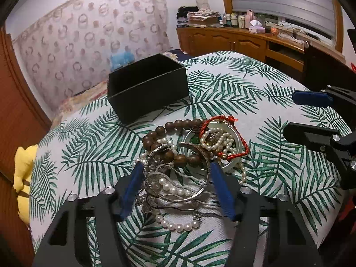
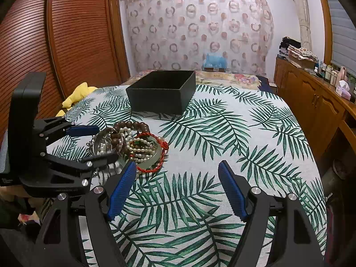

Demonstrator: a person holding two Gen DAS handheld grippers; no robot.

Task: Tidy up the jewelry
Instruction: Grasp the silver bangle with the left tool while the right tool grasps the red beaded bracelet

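Observation:
A jewelry pile lies on the leaf-print cloth: a silver bangle (image 1: 175, 173), a brown wooden bead bracelet (image 1: 173, 138), pearl strands (image 1: 178, 223), and a red cord bracelet (image 1: 224, 138) draped over a pale jade bangle (image 1: 233, 162). An open black box (image 1: 146, 86) stands behind the pile. My left gripper (image 1: 176, 166) is open, its blue fingers either side of the silver bangle. My right gripper (image 2: 176, 166) is open and empty, just right of the pile (image 2: 131, 144). The box also shows in the right wrist view (image 2: 162, 93).
The cloth-covered table (image 2: 244, 133) has bare room to the right. A yellow plush toy (image 1: 22, 175) sits off the left edge. A wooden dresser (image 2: 311, 102) with bottles runs along the right wall. A wooden wardrobe (image 2: 66, 44) stands on the left.

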